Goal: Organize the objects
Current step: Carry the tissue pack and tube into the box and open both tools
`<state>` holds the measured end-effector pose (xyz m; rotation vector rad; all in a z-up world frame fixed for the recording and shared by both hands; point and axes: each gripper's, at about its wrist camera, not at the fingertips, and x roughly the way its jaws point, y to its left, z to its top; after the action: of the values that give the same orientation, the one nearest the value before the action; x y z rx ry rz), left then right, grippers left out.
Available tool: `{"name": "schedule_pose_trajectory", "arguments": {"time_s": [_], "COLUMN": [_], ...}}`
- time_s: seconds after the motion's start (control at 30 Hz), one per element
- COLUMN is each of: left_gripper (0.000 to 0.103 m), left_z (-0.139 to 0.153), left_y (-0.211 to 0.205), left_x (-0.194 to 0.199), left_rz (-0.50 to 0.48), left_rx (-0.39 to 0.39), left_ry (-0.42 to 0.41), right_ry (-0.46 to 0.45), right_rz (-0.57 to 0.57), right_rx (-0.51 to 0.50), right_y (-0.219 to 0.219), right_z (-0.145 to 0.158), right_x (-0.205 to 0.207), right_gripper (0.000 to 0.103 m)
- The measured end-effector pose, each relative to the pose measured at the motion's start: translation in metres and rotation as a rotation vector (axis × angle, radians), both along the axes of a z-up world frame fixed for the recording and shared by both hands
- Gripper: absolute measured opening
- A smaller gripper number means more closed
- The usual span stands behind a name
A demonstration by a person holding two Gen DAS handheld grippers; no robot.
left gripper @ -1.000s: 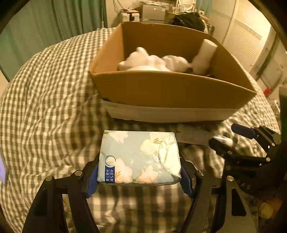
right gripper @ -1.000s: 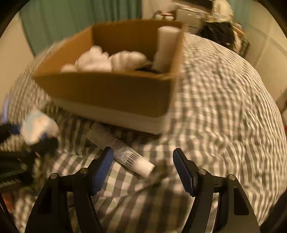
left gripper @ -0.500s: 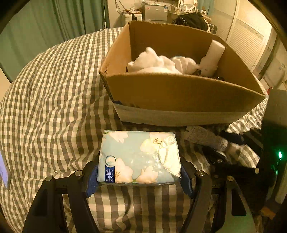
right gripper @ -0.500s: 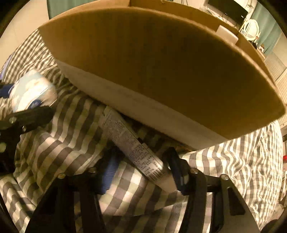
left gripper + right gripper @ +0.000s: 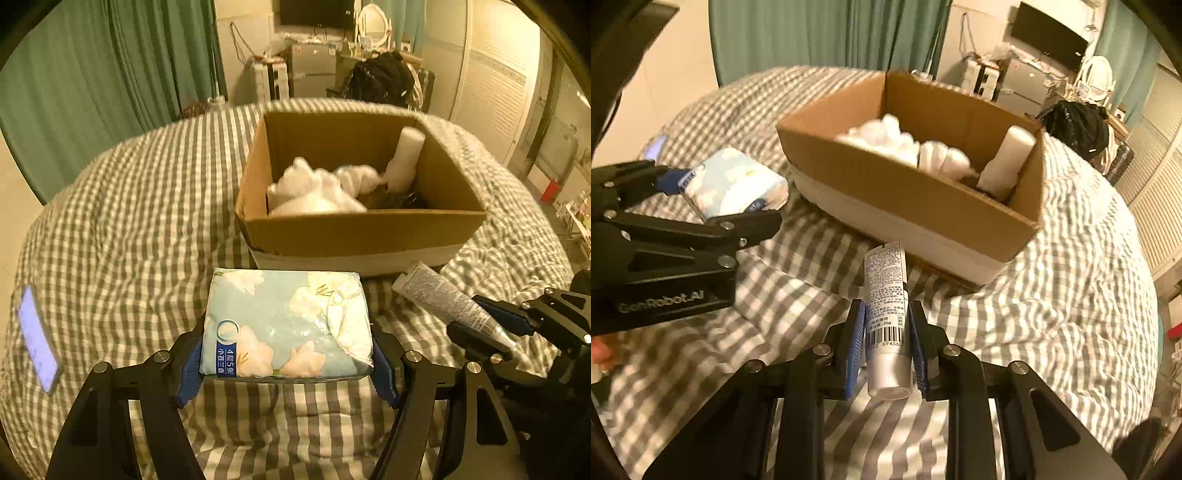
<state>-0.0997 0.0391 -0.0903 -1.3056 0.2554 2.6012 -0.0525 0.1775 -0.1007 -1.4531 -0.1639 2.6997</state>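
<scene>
Tube up off the bed!
The right gripper (image 5: 886, 332), wide open a second ago, has clamped onto the tube (image 5: 887, 314) and lifted it clear of the checked cover (image 5: 1052, 295), crimped end toward the box (image 5: 916, 192); both cameras have pulled back and higher.

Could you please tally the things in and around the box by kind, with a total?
Cardboard box: 1
Tissue pack, in the left gripper: 1
Tube, in the right gripper: 1
White roll standing in the box: 1
White fluffy heap in the box, pieces too blurred to separate: 1
Phone on the bedspread: 1
Total: 6
</scene>
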Motion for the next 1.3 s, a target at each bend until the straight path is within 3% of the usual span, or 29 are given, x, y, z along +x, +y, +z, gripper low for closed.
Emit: {"name": "schedule_pose_trajectory", "arguments": {"time_s": [0.23,0.6,1.0,1.3], "left_gripper": [0.074,0.074,0.074,0.074], "left_z": [0.046,0.093,0.111,0.086], "left_y": [-0.003,-0.007,0.007,0.031], "left_x": [0.027,0.048,-0.02,-0.089], "left_rz": [-0.02,-0.055,-0.078,-0.09], "left_rx": [0.017,0.03,0.054,0.033], "left_ry": [0.106,0.224,0.247,0.22], "right_ry": [0.129,0.305,0.356,0.36], "right_rz": [-0.039,-0.076,-0.105,-0.165], "right_rx": [0.014,0.015,-0.021,-0.079], "right_y": [-0.016,-0.032,-0.016,0.024], "right_z": [0.058,0.131,0.163,0.153], "right_x": [0.045,0.058,0.013,-0.058], "right_gripper": [0.023,0.023,0.023,0.023]}}
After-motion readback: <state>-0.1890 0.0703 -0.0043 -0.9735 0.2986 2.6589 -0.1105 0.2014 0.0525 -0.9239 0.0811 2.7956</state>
